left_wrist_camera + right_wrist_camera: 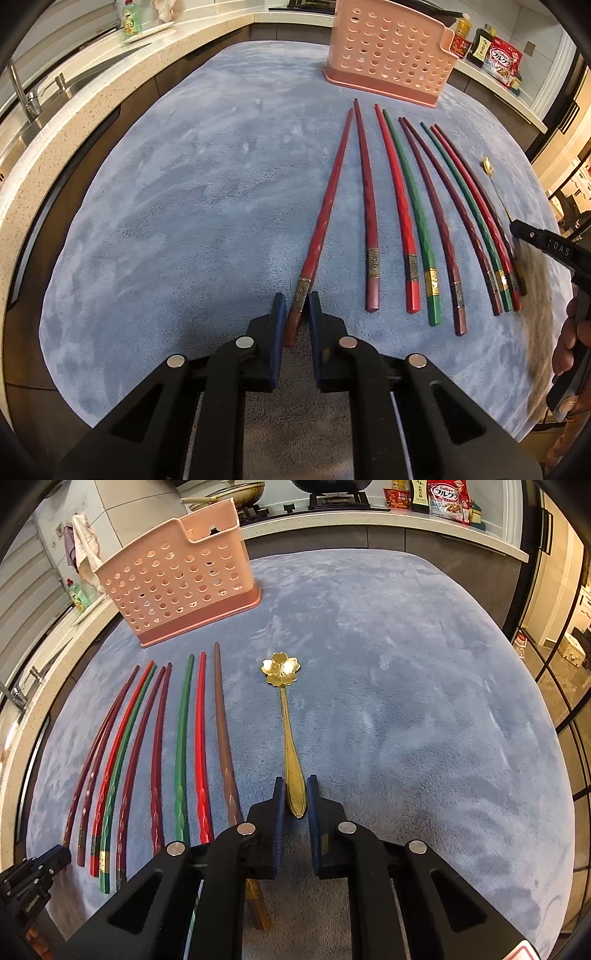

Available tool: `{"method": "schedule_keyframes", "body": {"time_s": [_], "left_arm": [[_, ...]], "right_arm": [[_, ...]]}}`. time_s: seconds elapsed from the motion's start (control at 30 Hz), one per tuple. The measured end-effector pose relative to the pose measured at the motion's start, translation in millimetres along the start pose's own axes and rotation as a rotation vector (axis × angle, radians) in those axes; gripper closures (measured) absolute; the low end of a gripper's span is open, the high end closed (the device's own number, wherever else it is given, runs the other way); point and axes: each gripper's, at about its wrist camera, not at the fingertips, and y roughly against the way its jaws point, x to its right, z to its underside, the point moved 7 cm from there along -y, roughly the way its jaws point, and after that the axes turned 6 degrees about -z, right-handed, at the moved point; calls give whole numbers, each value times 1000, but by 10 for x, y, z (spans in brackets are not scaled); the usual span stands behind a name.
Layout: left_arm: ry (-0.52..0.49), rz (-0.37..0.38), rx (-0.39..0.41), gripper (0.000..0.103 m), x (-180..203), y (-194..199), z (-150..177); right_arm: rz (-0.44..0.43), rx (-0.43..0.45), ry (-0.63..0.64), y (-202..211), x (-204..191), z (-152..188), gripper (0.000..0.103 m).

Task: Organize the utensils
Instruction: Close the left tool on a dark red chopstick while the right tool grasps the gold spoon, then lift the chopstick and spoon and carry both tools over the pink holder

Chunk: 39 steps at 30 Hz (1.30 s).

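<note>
- The left gripper (298,308) has its blue-padded fingers (279,314) closed on the thick end of a red chopstick (325,218), pressing on it at the patterned metal band; the stick's butt pokes back past the pads and its thin tip points away toward the basket.
- That chopstick lies at the left end of a row of chopsticks (417,221), red, green and dark maroon, spread side by side on the blue-grey plush cloth (184,221) that covers the table, thick ends toward the camera.
- The right gripper (296,794) has its fingers (313,797) clamped on the broad end of the handle of a gold spoon (286,716), which lies on the cloth just right of the chopstick row.
- The spoon's flower-shaped bowl (280,668) points away, toward the far side of the table.
- A pink perforated basket (177,579) stands upright on the cloth beyond the thin tips of the chopsticks, near them but not touching.
- In the left wrist view the right gripper's black body shows at the right edge, with part of a person's hand (569,339) around it.
- Behind the table runs a pale counter (66,110) with a sink and tap on the left, a green bottle (130,18), and food packets (447,498) on the right.
</note>
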Motion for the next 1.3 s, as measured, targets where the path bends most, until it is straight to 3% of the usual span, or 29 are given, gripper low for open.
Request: {"method": "schedule_keyframes", "body": {"time_s": [0.53,0.67,0.73,1.03,1.3], "left_arm": [[19,27,65,94,-23,405,-110],[16,30,97,94,-27,550,-213],[14,30,117,94,-22,635,-276],[22,24,214,95,-49,993,-661],[41,29,259,96,-126,1175,-866]], "right_arm": [[31,84,56,618,-67,-54,93],[23,119,68,805,-120,-127,95],[16,134,74,886,-146,-177,101],[12,199,102,1137,-189,-404,101],[7,177,67,1125,-4,-296,101]]}}
